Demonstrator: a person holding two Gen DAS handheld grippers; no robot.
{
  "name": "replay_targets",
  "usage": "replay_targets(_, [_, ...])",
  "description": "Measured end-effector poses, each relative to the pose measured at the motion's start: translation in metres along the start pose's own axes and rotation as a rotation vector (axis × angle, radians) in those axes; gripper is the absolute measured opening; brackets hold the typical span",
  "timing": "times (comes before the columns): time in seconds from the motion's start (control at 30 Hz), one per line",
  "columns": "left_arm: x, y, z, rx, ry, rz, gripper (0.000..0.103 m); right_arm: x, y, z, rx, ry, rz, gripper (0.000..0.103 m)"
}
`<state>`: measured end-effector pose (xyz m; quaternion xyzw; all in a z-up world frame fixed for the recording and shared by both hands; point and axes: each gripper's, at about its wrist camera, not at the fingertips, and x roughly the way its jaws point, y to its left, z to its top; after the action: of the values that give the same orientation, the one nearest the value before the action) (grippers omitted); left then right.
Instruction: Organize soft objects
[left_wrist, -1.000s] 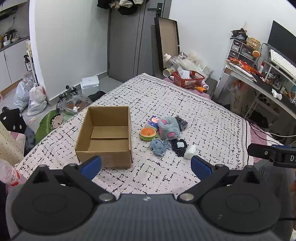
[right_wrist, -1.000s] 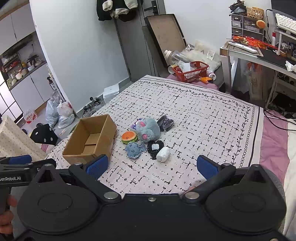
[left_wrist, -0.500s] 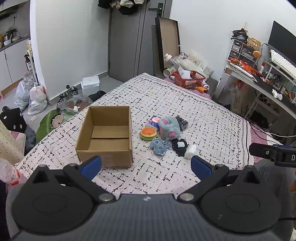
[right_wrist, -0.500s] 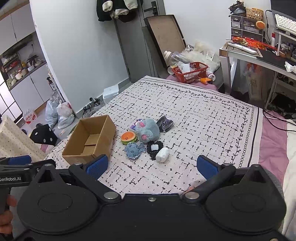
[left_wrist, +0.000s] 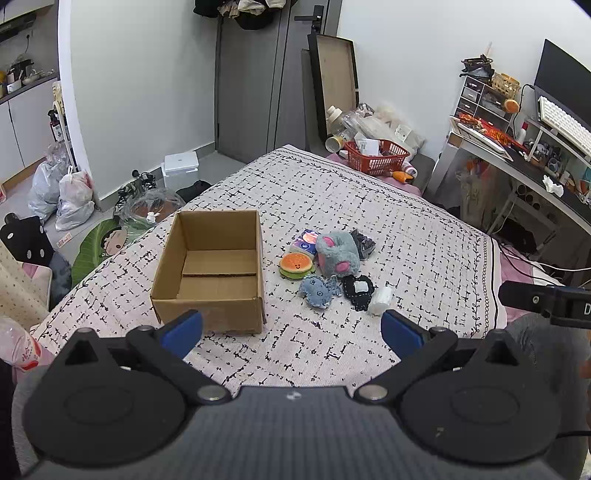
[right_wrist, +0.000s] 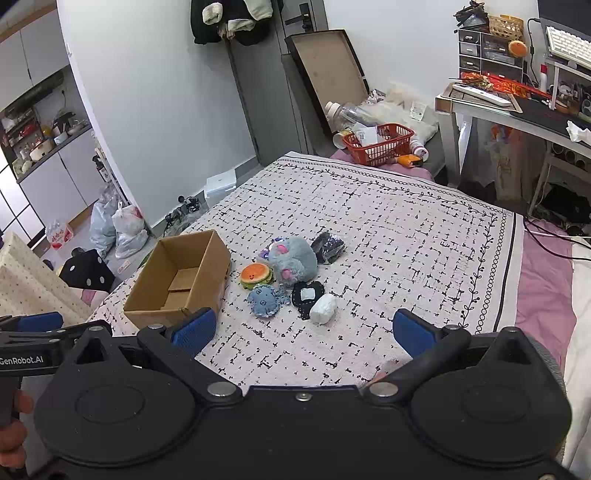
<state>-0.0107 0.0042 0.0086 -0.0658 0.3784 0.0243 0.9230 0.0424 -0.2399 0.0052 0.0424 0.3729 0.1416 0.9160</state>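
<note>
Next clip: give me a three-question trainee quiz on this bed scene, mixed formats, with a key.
1. True or false: the cardboard box already holds a toy.
2. Which lies nearest the box? A) white roll B) burger plush C) black pouch
3. Fill in: the left gripper and right gripper are both ____.

Key: 1 false, since only bare cardboard shows inside; 2 B; 3 open, holding nothing.

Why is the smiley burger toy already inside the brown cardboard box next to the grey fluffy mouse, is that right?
Not quite. The brown cardboard box holds nothing. The smiley orange burger toy lies on the bedspread outside it, and it is next to the grey fluffy mouse. The left wrist view shows the box's bare floor.
</note>
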Motion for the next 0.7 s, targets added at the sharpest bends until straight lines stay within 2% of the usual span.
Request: replay_targets(0.7, [0.0005, 0.0011, -0.0007, 0.002, 0.000, 0.003, 0.102, -0.0006, -0.0013, 0.0017, 0.002, -0.006, -0.003, 0.103])
